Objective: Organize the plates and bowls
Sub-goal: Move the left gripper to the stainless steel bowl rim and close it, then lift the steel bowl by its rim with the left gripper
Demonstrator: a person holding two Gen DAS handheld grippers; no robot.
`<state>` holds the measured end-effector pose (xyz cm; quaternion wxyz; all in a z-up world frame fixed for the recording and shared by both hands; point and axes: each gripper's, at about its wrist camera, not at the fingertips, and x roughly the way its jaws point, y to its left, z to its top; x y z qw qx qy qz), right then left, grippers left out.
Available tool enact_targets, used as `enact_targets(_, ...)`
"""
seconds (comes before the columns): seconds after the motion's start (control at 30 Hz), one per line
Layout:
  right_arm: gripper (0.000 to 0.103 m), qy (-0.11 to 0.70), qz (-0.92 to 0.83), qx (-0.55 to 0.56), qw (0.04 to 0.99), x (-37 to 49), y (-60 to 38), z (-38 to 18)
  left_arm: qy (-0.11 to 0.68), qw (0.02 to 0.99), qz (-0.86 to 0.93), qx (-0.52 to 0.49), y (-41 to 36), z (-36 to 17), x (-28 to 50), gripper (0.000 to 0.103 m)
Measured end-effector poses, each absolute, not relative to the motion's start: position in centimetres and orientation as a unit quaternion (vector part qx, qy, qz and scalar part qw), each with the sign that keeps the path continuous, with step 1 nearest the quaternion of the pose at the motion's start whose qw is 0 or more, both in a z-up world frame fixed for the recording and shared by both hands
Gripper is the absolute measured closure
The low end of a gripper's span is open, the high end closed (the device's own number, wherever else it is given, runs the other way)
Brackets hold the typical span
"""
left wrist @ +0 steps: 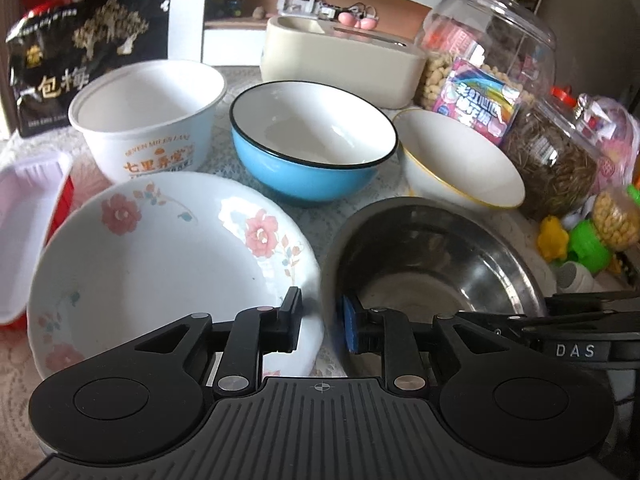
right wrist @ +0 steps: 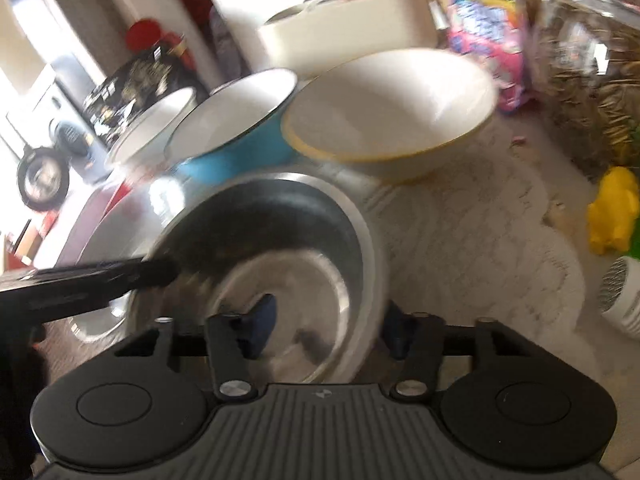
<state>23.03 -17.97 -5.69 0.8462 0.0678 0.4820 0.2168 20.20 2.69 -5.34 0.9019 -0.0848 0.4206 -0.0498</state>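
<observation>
In the left wrist view my left gripper (left wrist: 322,322) is open; its fingers straddle the near rim of the floral plate (left wrist: 160,256). Beside it stands a steel bowl (left wrist: 436,264). Behind are a white paper bowl (left wrist: 148,116), a blue bowl (left wrist: 312,140) and a white gold-rimmed bowl (left wrist: 460,160). In the blurred right wrist view my right gripper (right wrist: 330,326) is open, one finger inside and one outside the steel bowl's (right wrist: 280,264) near rim. The blue bowl (right wrist: 236,132) and the white gold-rimmed bowl (right wrist: 392,116) lie beyond. The left gripper shows there as a dark bar at the left.
A lace cloth (right wrist: 472,240) covers the table. A cream box (left wrist: 340,60), glass snack jars (left wrist: 492,44), a black snack bag (left wrist: 88,52) and a white tray (left wrist: 28,208) ring the dishes. Yellow and green toys (left wrist: 568,244) sit at the right.
</observation>
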Motion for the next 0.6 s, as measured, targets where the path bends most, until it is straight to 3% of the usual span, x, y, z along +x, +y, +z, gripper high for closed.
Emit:
enact_targets(0.07,0.06,0.479,0.213,0.052,0.85,22.7,-17.2,-5.2,0.418,0.902,-0.053,-0.096,2.8,-5.0,19.9,0.077)
enact_targets(0.6,0.058,0.398,0.235,-0.006,0.887,21.2,-10.1,1.0,0.338,0.912,-0.035,-0.228,12.0,-2.0,15.0,0.076)
